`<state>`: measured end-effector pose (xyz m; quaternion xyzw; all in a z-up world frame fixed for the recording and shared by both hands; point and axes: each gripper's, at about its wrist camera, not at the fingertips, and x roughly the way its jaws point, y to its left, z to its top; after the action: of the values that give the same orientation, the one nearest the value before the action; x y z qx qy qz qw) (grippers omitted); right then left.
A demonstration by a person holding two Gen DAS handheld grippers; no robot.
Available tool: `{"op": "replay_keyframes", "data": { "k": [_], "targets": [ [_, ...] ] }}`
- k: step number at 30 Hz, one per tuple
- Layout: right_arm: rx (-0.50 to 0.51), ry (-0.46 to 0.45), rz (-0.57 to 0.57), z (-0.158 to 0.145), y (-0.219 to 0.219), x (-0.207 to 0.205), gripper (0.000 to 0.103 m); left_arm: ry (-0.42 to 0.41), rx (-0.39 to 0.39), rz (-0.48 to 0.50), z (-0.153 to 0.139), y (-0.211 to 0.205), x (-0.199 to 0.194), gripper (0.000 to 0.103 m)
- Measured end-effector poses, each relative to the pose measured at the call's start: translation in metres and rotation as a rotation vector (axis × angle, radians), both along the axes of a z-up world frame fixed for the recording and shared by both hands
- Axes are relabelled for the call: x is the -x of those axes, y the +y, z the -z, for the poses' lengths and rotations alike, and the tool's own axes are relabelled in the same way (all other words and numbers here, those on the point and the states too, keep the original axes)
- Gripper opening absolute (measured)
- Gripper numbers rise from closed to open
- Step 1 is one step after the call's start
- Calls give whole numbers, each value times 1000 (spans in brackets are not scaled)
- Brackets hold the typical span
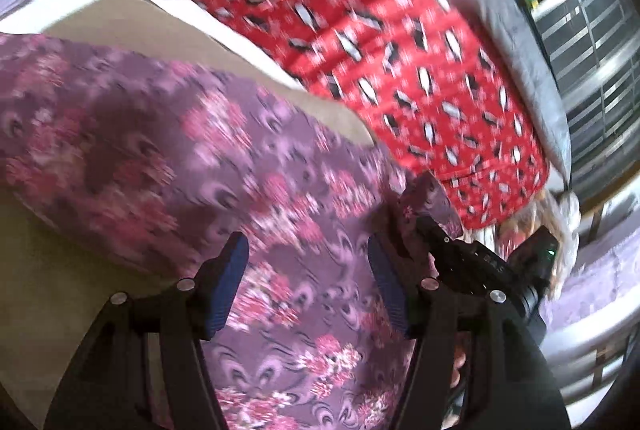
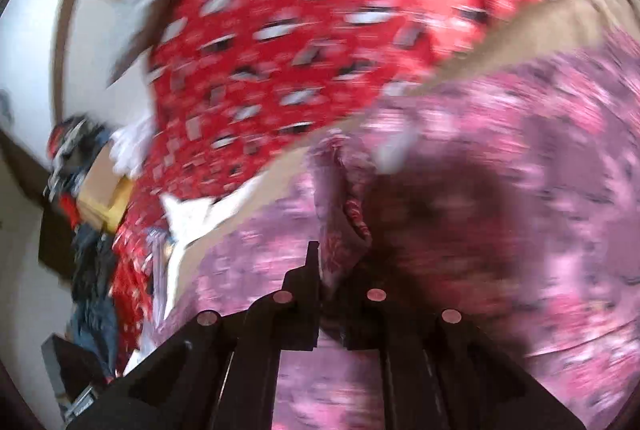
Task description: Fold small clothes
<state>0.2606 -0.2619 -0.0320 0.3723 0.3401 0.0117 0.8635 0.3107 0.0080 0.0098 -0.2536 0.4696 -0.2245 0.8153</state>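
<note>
Across the tan table point(image 1: 120, 18) lies the purple floral cloth garment point(image 1: 168, 150), its print smeared by blur. Beyond its far edge spreads a red patterned cloth point(image 1: 400, 50). Over the garment, the left hand-held gripper point(image 1: 308, 286) stands open and empty. At its right corner, the right hand-held gripper point(image 2: 336, 294) is closed, pinching a raised fold; bare table shows between both cloths.
</note>
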Motion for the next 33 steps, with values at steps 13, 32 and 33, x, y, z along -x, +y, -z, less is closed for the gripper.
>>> {"op": "replay_keyframes", "data": {
  "k": [13, 32, 33],
  "targets": [
    [-39, 140, -335, 31, 108, -5, 30, 54, 61, -30, 11, 18, -9, 61],
    [112, 185, 325, 38, -138, 147, 10, 16, -320, 10, 36, -66, -9, 33],
    [111, 160, 330, 32, -135, 149, 10, 18, -317, 8, 35, -65, -9, 33]
  ]
}}
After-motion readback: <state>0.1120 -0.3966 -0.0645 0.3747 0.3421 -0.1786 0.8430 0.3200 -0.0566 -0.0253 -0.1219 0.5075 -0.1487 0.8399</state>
